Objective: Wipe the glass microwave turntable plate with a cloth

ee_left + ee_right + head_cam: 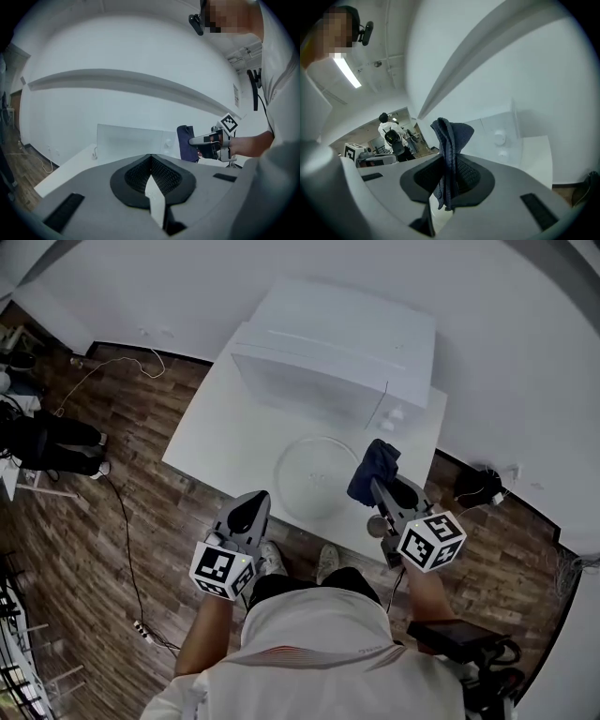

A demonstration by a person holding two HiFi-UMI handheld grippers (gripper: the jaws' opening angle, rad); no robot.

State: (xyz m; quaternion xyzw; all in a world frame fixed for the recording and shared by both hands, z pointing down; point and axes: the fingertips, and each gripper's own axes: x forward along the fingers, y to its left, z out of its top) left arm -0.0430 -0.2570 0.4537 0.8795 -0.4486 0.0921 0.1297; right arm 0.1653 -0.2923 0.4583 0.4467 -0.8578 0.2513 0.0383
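Two grippers flank the work. On the left, the left gripper (pixel 249 514) hovers at the table's (pixel 214 432) near edge. Its jaws are closed tip to tip with nothing between them, and it is well short of the glass.

The plate (pixel 314 474) lies flat on the table in front of the microwave (pixel 347 343), between the two grippers and nearer the right one. No wiping contact shows yet.

On the right, the right gripper (pixel 379 486) is clamped on the cloth (pixel 373 468). The cloth bunches up past the jaw tips and sits over the plate's right rim. Its own view points up at the wall, so the cloth looks to be held clear of the glass, though I cannot be sure.

The step in hand seems to be bringing the cloth down to begin wiping. To do it well:

- Tip the right gripper down so the loose bunch meets the glass first, not the hard jaw tips.
- Press lightly and sweep in arcs from centre to rim.
- Rest the left gripper against the near-left rim, since glass will probably slide or spin on a smooth tabletop.
- Steer strokes away from the table's front edge, which the plate lies close to.
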